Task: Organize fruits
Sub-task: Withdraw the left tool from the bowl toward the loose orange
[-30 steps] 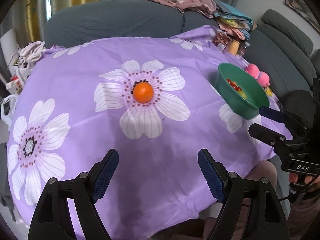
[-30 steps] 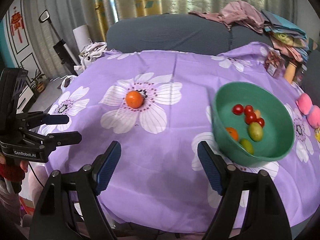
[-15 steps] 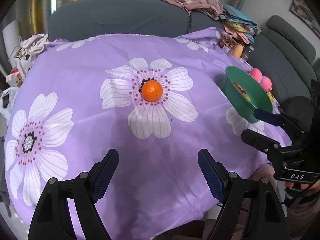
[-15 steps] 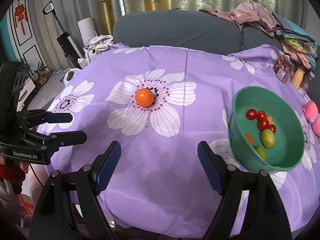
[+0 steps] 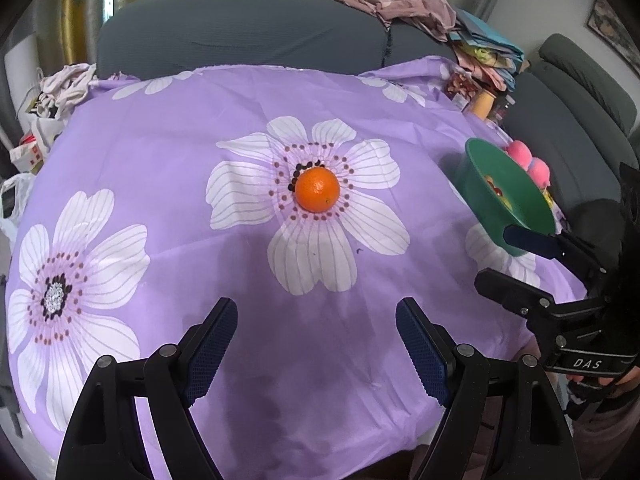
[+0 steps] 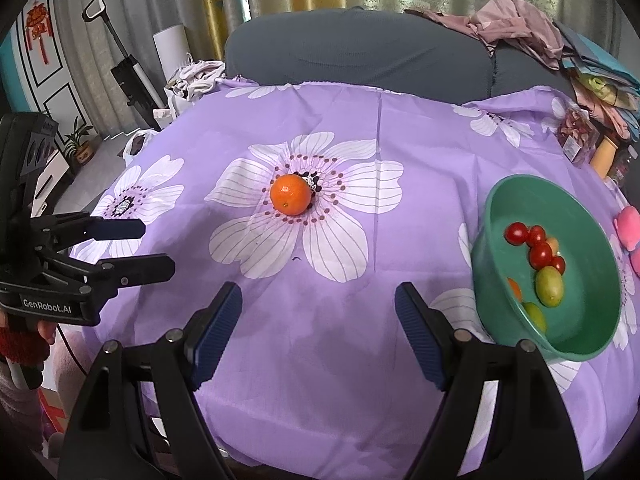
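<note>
Both grippers are hovering over the near edge of the table w/ nothing in them. Left gripper [image 5: 316, 344] has its jaws spread wide, blue pads facing each other over bare purple tablecloth [image 5: 248, 120]. Right gripper [image 6: 318, 330] is the same deal, jaws apart and nothing between them.

The orange [image 5: 317, 189] sits dead ahead of the left gripper, well beyond the fingertips, right on the centre of a big white flower print. From the right gripper it's ahead and a bit to the left [image 6: 291, 194], also well out of reach.

The green bowl [image 6: 516, 196] is just off the right gripper's right finger, ahead and to the right, tilted toward the camera (or that's the fisheye, can't tell). Inside: a few cherry tomatoes [image 6: 534, 245], two greenish fruits [image 6: 549, 286] and a bit of something orange near the wall. From the left gripper the bowl [image 5: 480, 196] is far off to the right, w/ the right gripper's fingers [image 5: 524, 236] poking in front of it.

Grey sofa [image 6: 360, 52] behind the table, pile of clothes [image 6: 516, 28] on its back, pink plush thing [image 5: 528, 162] beyond the bowl.
</note>
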### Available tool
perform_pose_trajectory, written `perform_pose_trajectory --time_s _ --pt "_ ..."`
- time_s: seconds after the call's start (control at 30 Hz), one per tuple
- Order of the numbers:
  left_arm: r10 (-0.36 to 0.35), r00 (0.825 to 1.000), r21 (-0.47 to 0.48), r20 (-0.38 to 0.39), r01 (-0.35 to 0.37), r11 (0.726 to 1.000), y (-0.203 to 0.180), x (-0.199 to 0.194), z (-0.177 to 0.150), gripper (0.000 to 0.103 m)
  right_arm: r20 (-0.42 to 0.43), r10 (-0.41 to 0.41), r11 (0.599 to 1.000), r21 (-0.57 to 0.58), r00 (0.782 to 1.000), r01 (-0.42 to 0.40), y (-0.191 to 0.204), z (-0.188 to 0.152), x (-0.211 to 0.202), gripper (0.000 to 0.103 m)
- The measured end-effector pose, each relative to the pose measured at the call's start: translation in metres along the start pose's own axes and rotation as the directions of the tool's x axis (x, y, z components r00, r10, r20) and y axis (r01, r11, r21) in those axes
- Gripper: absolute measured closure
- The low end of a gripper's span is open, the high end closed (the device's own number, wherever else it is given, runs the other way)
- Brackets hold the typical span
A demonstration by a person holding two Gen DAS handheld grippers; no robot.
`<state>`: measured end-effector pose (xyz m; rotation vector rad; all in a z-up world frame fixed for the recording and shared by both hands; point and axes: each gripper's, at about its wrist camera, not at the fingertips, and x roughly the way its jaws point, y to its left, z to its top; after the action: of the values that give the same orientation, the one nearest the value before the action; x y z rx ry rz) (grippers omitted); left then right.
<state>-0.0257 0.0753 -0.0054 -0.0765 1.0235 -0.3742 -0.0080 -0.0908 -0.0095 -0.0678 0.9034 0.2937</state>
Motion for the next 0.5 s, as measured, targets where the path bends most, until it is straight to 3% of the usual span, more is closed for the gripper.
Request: perform_pose_trajectory --time_s 0.5 --pt "-0.007 1.000 0.008 -0.012 0.007 1.000 0.005 0.019 0.022 0.022 -0.034 0.026 1.000 0.003 0.999 -0.026 -0.002 0.014 0.031 0.023"
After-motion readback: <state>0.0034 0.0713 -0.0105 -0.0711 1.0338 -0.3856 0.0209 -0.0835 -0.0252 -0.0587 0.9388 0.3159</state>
